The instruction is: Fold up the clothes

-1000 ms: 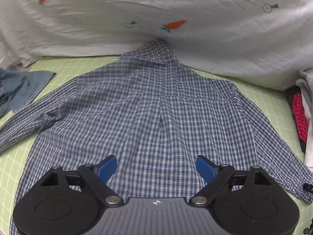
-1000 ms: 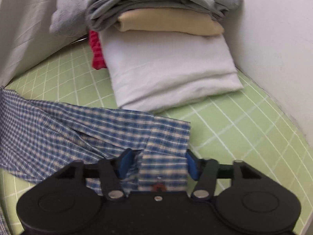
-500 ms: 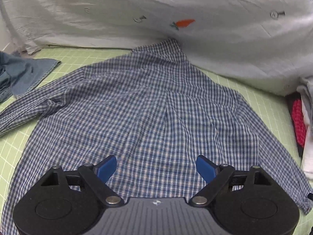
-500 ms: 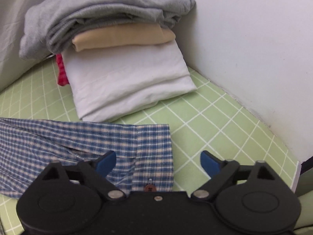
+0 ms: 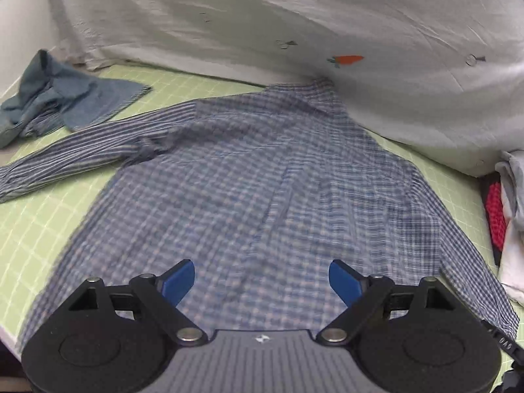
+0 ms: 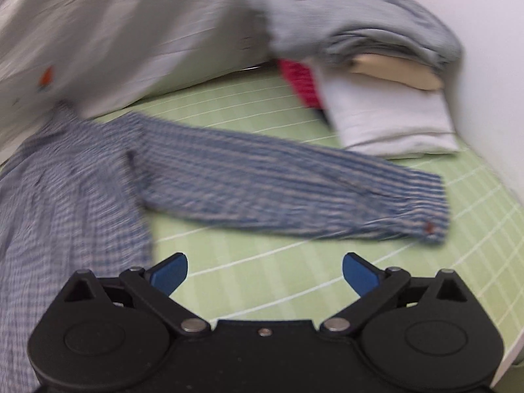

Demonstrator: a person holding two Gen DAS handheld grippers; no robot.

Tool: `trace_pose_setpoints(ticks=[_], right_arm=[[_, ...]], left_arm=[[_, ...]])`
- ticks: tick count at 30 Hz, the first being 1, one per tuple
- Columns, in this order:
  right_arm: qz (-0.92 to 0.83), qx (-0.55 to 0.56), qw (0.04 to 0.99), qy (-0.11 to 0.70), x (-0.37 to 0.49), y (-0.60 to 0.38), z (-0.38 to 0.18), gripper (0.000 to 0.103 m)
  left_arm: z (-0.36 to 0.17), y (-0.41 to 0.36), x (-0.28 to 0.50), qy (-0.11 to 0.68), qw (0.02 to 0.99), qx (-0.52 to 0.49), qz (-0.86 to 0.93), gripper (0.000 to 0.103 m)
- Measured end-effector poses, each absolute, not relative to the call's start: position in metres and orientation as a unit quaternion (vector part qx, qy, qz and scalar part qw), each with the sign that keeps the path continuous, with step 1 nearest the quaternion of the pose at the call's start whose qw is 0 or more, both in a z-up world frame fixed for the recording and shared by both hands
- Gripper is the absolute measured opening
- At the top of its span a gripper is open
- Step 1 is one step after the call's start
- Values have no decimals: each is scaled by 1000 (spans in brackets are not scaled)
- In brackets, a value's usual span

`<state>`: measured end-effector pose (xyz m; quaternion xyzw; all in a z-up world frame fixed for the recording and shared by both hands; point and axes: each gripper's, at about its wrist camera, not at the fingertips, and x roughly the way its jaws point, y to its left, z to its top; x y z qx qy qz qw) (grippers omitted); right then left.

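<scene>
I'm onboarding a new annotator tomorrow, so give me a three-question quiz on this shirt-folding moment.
1. True or false: the right gripper is shut on the cuff of the plaid shirt.
2. What does the grey garment rest on?
A. a beige garment
B. bare mat
C. the shirt
3. Fill in: the crumpled denim garment lies beside the shirt's ____.

Key: 1 false, both grippers are open and empty; 2 A, the folded beige garment; 3 left sleeve.

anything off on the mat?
One oddity: a crumpled blue denim garment lies bunched at the mat's far left corner, unlike the stacked folded clothes. The plaid shirt lies flat, sleeves out.
</scene>
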<state>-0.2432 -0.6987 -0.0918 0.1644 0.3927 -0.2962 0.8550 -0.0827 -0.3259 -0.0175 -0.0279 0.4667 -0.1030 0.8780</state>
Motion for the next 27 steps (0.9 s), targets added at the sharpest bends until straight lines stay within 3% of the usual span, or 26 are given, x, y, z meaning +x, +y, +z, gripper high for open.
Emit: trace_pose_setpoints(ticks=[12, 19, 27], right_arm=[[-207, 144, 868, 428, -155, -561, -103, 102], [-143, 108, 884, 431, -52, -497, -100, 102], [-116, 80, 891, 432, 94, -488, -109, 102]], left_arm=[[-20, -181, -43, 476, 878, -41, -29, 94], [-36, -77, 29, 486, 865, -112, 52, 94], [-75, 1, 119, 504, 842, -148, 122, 94]])
